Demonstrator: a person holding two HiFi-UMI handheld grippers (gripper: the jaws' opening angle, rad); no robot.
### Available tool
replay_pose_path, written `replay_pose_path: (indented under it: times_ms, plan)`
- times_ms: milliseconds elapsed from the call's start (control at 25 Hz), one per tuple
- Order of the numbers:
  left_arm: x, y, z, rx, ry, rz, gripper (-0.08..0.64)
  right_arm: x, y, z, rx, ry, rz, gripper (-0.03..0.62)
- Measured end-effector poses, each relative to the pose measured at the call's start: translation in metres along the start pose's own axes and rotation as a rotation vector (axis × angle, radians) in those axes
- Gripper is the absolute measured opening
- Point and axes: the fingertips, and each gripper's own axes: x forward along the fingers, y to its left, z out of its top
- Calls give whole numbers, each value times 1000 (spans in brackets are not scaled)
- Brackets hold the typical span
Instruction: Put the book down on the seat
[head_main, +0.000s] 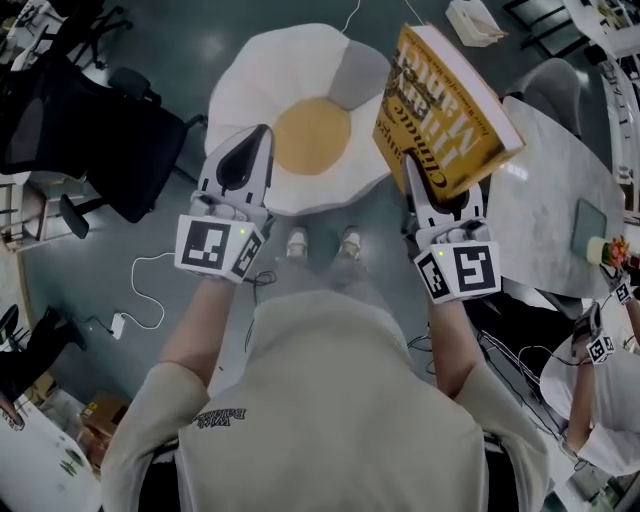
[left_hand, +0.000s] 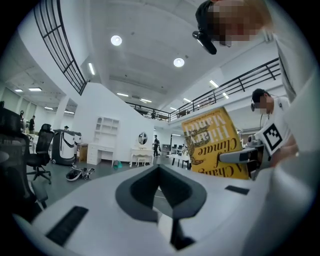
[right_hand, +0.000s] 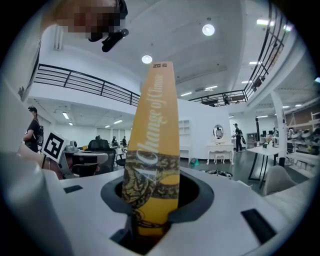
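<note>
A thick yellow book (head_main: 440, 110) stands upright in the air with my right gripper (head_main: 413, 178) shut on its lower edge. In the right gripper view its spine (right_hand: 152, 150) rises straight up between the jaws. The seat (head_main: 300, 130) is a white cushion shaped like a fried egg with a yellow middle. It lies on the floor just left of the book and below it. My left gripper (head_main: 262, 138) hovers over the seat's left side, shut, with nothing in it. From the left gripper (left_hand: 160, 172) view the book's cover (left_hand: 210, 140) shows at the right.
A black office chair (head_main: 90, 130) stands left of the seat. A grey round table (head_main: 550, 200) is close on the right, under the book's edge. Another person (head_main: 600, 380) works at the lower right. A white cable (head_main: 150, 290) trails on the floor.
</note>
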Motion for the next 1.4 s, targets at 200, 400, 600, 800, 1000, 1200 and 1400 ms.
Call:
replay_pose_path:
  times_ms: [200,400,600,800,1000,1200,1400]
  plan:
    - [28,-16,-35,-9,5,-5,9,8,-27,-43,31,37,-4,152]
    - [54,-30,-84,-24,40,-34,9,21,-49,-84,50,67,-8,152]
    - [79,-24,-136,-91,97,-70,9,50,-58,-139,90,107,-13,152]
    - [96,-9,-194,-102,158,-56,9,74,-56,-197,120,172,-27,152]
    - [114,-1,-250,-123,201,-52,9,95,-58,-255,145,223,-21,151]
    - [128,11,-303,-151,240,-63,9,119,-58,-314,190,274,-20,152]
    - [132,15,-368,-196,251,-59,9,132,-61,-378,234,312,-17,150]
